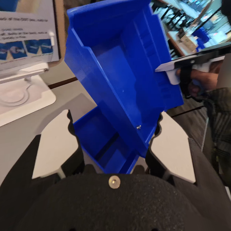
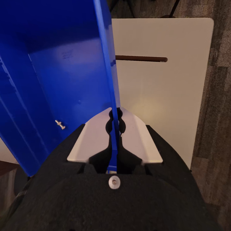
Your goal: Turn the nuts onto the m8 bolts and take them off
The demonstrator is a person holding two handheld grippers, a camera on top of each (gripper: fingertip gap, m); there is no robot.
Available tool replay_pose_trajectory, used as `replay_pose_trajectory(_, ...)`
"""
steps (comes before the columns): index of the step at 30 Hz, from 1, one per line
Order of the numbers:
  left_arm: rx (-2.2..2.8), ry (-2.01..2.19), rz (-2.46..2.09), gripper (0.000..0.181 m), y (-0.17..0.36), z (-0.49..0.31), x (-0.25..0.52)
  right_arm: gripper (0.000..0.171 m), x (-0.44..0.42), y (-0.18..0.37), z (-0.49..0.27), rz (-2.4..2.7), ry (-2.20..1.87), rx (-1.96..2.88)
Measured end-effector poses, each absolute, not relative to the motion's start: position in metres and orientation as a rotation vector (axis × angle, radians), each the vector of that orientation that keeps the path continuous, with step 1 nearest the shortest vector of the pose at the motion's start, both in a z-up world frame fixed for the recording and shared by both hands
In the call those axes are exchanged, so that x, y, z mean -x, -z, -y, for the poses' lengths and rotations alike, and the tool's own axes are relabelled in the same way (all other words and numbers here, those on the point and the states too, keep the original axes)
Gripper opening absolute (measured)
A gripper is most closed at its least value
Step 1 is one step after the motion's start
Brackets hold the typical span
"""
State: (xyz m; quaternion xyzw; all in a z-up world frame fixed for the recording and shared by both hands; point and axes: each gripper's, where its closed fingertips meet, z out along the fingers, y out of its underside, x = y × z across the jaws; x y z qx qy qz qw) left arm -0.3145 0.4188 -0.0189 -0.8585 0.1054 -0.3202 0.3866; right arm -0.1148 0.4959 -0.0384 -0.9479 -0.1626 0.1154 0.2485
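Note:
A blue bin (image 1: 118, 62) is tilted steeply in the air, its low corner over a second blue bin (image 1: 100, 143) on the grey table. One small silver bolt (image 1: 138, 126) lies near the tilted bin's low end; it also shows in the right wrist view (image 2: 60, 124). My right gripper (image 2: 114, 110) is shut on the tilted bin's side wall (image 2: 110, 75); it shows in the left wrist view (image 1: 166, 71) at the bin's right rim. My left gripper (image 1: 115, 113) is open, and its fingers straddle both bins without clamping either. The lower bin looks empty.
A tablet on a white stand (image 1: 25, 37) with a broad white base (image 1: 25, 97) stands at the left. A person's hand and plaid sleeve (image 1: 218, 100) are at the right. In the right wrist view a white tabletop (image 2: 162, 87) with a slot (image 2: 141, 59) lies below, carpet beyond. About 25 cm separates my left fingertips from my right.

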Motion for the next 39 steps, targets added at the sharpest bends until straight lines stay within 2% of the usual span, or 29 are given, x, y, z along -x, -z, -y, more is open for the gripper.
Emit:
replay_pose_trajectory(4,2.352,0.761,-0.224,0.124,0.047,-0.421,0.328,0.005,0.139,0.046,-0.494,0.453,-0.291,2.603)
replay_pose_trajectory(10,2.549,0.844,-0.169,0.106,0.086,-0.412,0.335,0.005,0.163,0.047,-0.491,0.448,-0.281,2.61)
replay_pose_trajectory(11,2.572,0.874,-0.169,0.094,0.091,-0.41,0.334,0.006,0.167,0.047,-0.49,0.449,-0.284,2.616)
replay_pose_trajectory(13,2.54,1.009,-0.162,0.04,0.091,-0.41,0.327,0.006,0.175,0.047,-0.487,0.448,-0.307,2.619)
replay_pose_trajectory(17,2.671,0.875,-0.15,0.014,0.116,-0.408,0.348,0.007,0.188,0.045,-0.482,0.526,-0.225,2.606)
replay_pose_trajectory(22,2.728,0.804,-0.13,0.01,0.119,-0.403,0.383,0.007,0.219,0.047,-0.474,0.668,-0.193,2.566)
replay_pose_trajectory(29,2.796,0.703,-0.024,0.008,0.114,-0.388,0.446,0.018,0.282,0.052,-0.452,0.859,-0.361,2.474)
replay_pose_trajectory(31,2.812,0.703,0.01,0.007,0.113,-0.38,0.464,0.027,0.302,0.048,-0.442,0.911,-0.456,2.434)
replay_pose_trajectory(32,2.819,0.693,0.027,0.007,0.114,-0.377,0.474,0.039,0.309,0.047,-0.438,0.931,-0.486,2.427)
replay_pose_trajectory(36,2.857,0.636,0.079,0.005,0.12,-0.358,0.515,0.068,0.336,0.038,-0.414,1.018,-0.638,2.377)
replay_pose_trajectory(38,2.884,0.61,0.104,0.005,0.123,-0.345,0.536,0.073,0.346,0.031,-0.404,1.039,-0.716,2.34)
replay_pose_trajectory(39,2.897,0.593,0.122,0.005,0.125,-0.338,0.547,0.07,0.348,0.026,-0.4,1.045,-0.745,2.321)
